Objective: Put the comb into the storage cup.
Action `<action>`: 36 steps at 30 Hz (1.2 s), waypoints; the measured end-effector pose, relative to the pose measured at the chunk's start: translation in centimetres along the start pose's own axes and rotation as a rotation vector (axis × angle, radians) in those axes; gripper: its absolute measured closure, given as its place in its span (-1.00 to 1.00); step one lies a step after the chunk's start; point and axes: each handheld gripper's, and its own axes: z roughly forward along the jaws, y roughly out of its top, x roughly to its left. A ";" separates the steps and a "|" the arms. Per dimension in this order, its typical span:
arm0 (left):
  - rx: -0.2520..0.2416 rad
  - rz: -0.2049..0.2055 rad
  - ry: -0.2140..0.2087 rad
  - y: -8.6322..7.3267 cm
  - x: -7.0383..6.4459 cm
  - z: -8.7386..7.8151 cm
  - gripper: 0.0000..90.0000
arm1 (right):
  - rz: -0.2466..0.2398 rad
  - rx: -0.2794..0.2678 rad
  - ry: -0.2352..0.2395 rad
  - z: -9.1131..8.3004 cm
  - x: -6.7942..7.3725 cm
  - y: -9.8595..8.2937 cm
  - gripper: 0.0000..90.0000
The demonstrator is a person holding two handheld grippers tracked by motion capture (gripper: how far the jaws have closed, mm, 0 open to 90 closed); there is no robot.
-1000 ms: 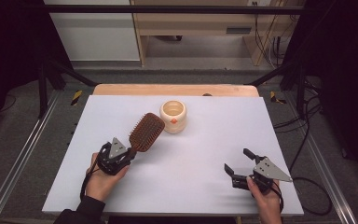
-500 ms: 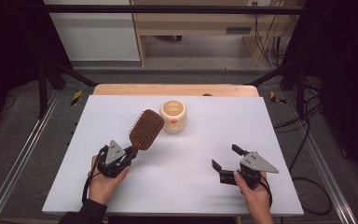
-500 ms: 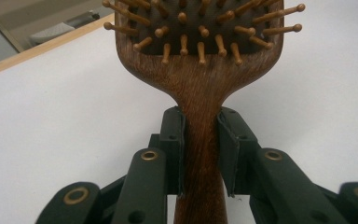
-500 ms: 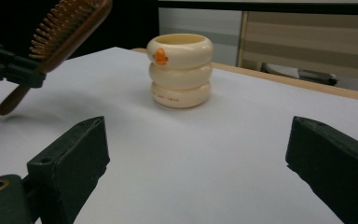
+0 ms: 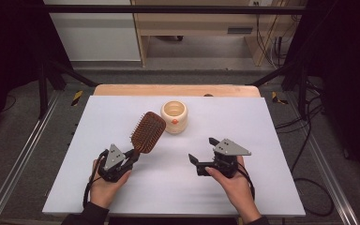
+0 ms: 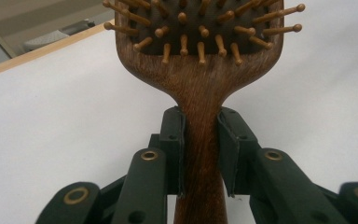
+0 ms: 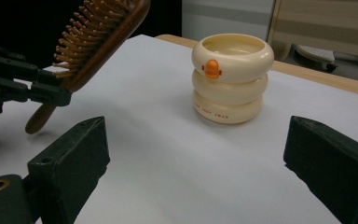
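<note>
Brown wooden hairbrush [image 5: 146, 133] squeezed by its handle in left tongs [image 5: 132, 156], right tongs [image 5: 202, 155] wide open, holding nothing, cream ringed pot [image 5: 174, 116] ahead on white worktop [image 5: 262, 122]

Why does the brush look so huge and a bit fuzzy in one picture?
In the left gripper view the camera sits right against the hairbrush, so its handle looks huge and soft; in the high view the hairbrush looks small, and everything is evenly lit.

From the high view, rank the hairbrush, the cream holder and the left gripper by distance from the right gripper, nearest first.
1. Cream holder: ahead of the right gripper, a bit to its left.
2. Hairbrush: left, head raised off the table; nearly as close as the holder.
3. Left gripper: farthest left, jaws shut on the brush handle.
</note>
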 end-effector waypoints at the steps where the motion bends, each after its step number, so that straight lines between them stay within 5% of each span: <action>1: -0.008 -0.003 0.001 0.0 0.0 -0.1 0.62 | 0.005 -0.002 0.005 0.2 0.1 0.2 -0.83; 13: -0.032 0.016 -0.012 0.2 -0.7 -0.2 0.62 | 0.022 0.022 0.009 1.4 1.4 1.0 -0.82; 36: -0.065 0.026 -0.045 0.5 -1.9 -0.2 0.62 | 0.066 0.005 0.108 3.0 3.7 1.5 -0.80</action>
